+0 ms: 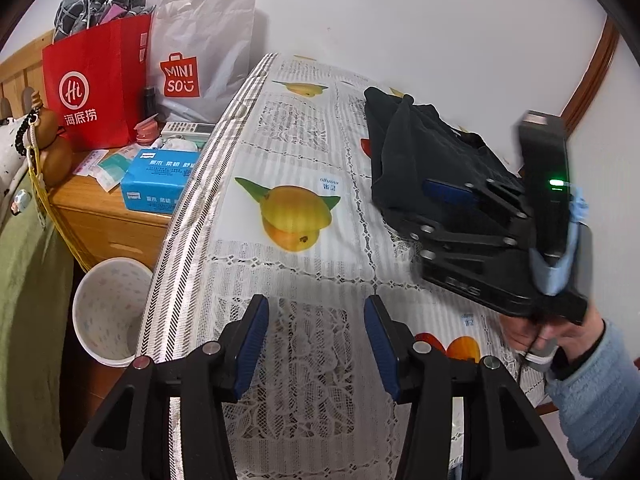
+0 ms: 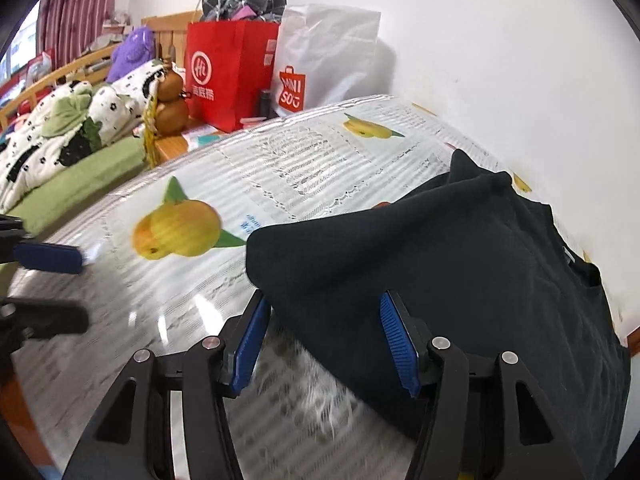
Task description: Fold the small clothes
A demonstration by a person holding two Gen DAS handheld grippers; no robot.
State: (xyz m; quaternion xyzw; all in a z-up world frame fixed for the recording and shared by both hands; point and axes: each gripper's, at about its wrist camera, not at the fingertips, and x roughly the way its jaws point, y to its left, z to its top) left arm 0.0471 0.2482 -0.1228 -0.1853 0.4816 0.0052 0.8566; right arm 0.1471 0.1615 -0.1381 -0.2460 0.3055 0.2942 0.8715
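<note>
White wall (image 1: 400, 20), wooden nightstand (image 1: 100, 216), bed with green sheet (image 2: 80, 172), red curtain (image 2: 76, 8), tablecloth-covered table (image 1: 304, 152).

Garment's (image 2: 460, 264) right edge (perhaps) cropped

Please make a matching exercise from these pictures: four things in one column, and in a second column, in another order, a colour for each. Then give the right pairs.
Things:
1. garment on the table
2. tissue pack on the wooden cabinet
3. paper bag with the round white logo
4. gourd ornament

Colours:
A. brown
B. red
C. black
D. blue

Right pairs: 1-C, 2-D, 3-B, 4-A
</note>
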